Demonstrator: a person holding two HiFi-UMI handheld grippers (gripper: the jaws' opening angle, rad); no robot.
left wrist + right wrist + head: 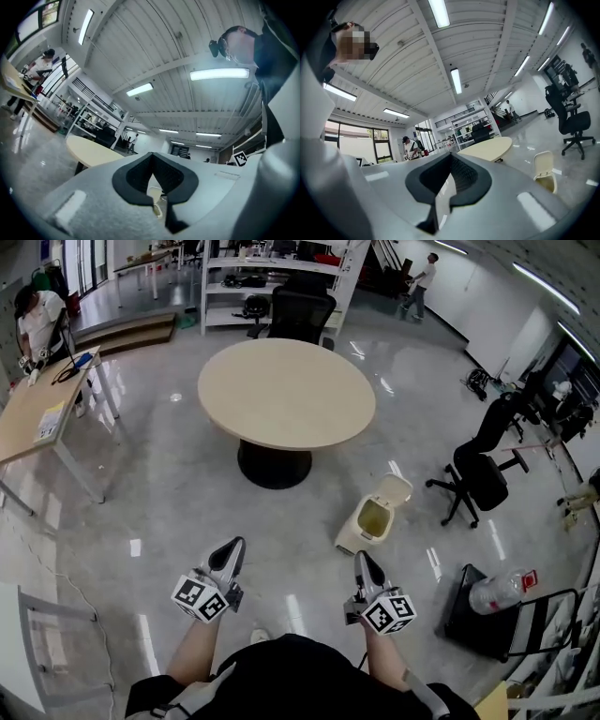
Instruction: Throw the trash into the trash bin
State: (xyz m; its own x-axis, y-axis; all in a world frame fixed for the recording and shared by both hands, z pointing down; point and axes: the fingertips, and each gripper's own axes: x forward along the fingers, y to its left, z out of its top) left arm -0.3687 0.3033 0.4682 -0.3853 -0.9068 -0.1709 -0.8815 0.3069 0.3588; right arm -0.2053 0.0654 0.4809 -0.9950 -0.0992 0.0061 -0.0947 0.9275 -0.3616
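Left gripper and right gripper are both pinched closed, empty; trash bin gapes at the right's twelve o'clock, so finding something to toss probably comes first.

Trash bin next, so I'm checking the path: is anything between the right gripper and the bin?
Nothing visible. Bare floor lies between the right gripper and the open-lidded trash bin; the round table stands farther off.
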